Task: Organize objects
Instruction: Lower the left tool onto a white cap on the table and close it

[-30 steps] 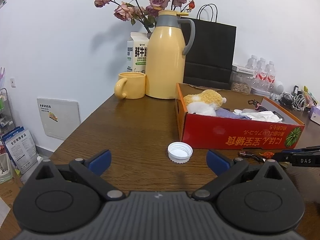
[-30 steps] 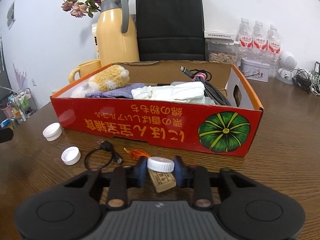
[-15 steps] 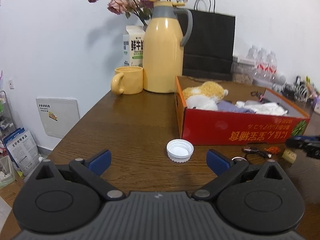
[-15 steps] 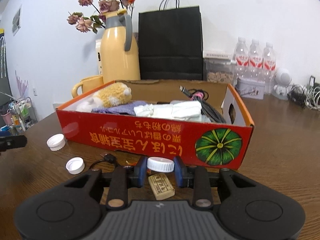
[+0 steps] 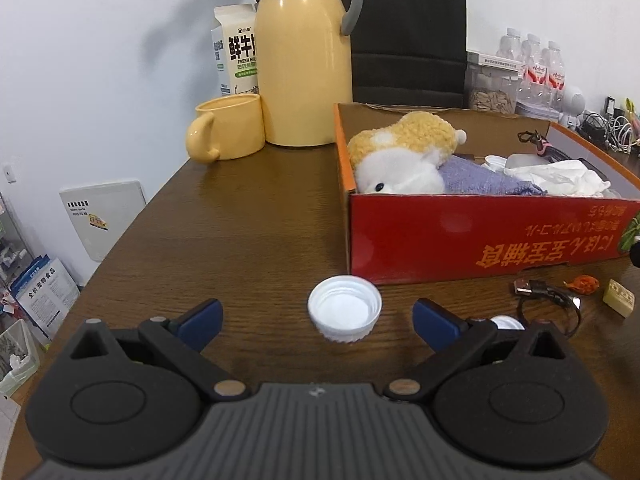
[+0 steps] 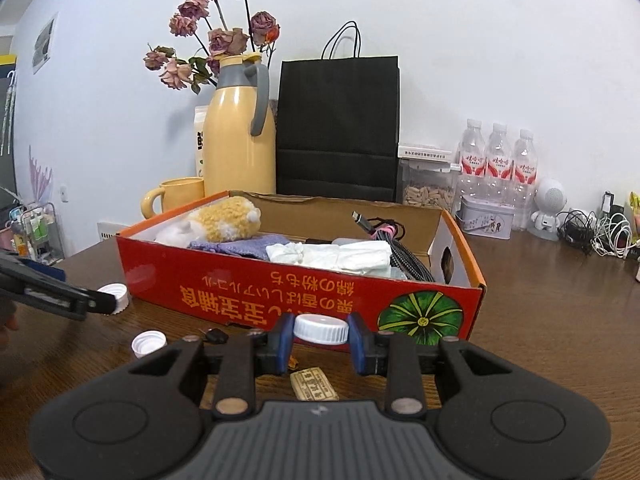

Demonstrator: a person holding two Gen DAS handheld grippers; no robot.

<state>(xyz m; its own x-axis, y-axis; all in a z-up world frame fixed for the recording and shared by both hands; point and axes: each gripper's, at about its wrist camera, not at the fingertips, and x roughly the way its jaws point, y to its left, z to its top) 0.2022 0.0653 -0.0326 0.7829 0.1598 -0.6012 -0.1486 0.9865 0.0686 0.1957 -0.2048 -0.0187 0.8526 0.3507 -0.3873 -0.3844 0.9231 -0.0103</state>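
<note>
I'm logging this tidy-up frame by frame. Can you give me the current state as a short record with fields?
left hand-held gripper: open, fingers on either side of an upturned white bottle cap on the table
right hand-held gripper: shut on a white cap, raised in front of the red cardboard box
box contents: plush toy, purple cloth, white tissue, cables
loose on table: another white cap, small cable, tan block
</note>
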